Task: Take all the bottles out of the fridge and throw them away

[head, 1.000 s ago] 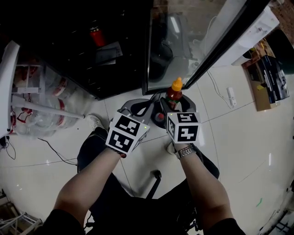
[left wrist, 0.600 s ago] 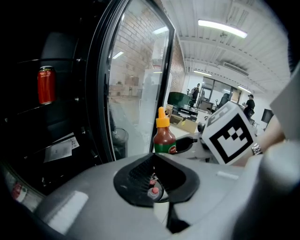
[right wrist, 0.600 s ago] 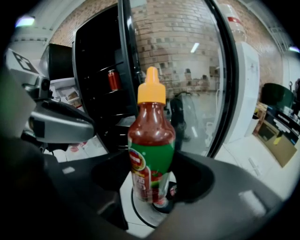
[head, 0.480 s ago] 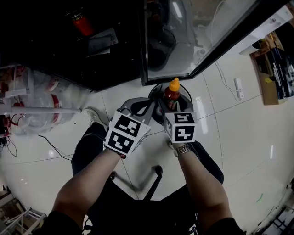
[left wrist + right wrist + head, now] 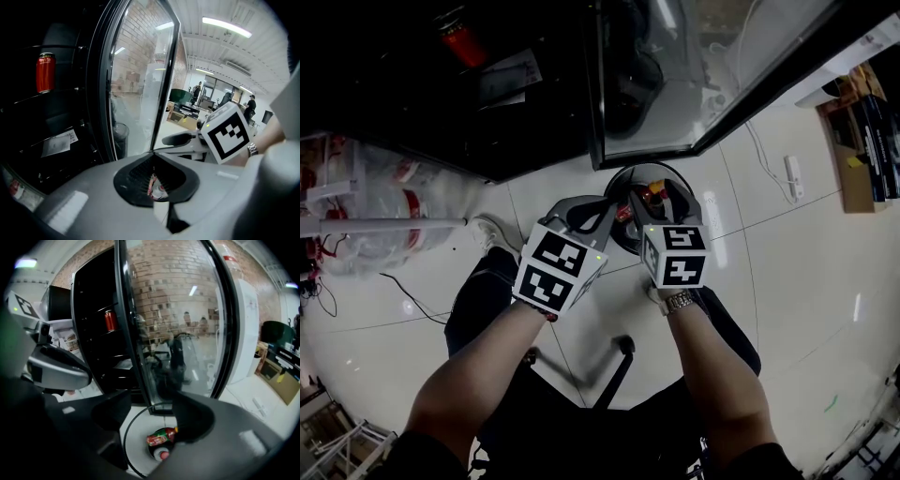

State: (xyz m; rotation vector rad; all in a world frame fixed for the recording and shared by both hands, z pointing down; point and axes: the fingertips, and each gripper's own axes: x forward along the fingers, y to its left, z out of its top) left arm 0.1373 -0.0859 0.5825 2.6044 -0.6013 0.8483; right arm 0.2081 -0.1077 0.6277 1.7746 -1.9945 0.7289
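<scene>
A red sauce bottle (image 5: 161, 436) with a green label and orange cap lies on its side inside the round black-rimmed bin (image 5: 127, 437), beside another capped bottle (image 5: 163, 454). My right gripper (image 5: 152, 420) hangs open just over the bin, and neither pad touches the bottle. In the head view only a bit of red and yellow of the bottle (image 5: 654, 195) shows between the right gripper (image 5: 656, 192) fingers, over the bin (image 5: 639, 167). My left gripper (image 5: 607, 202) is shut and empty beside it. A red can (image 5: 455, 37) stands on a shelf in the dark fridge.
The fridge's glass door (image 5: 675, 75) stands open right behind the bin. A bag of plastic bottles (image 5: 366, 216) sits on the floor at left. A power strip (image 5: 792, 178) and cardboard boxes (image 5: 862, 122) lie at right. The person's legs and a chair base (image 5: 619, 356) are below.
The sauce bottle stood upright between the right gripper's fingers; now it lies low in the bin. Both grippers have sunk closer to the bin's rim.
</scene>
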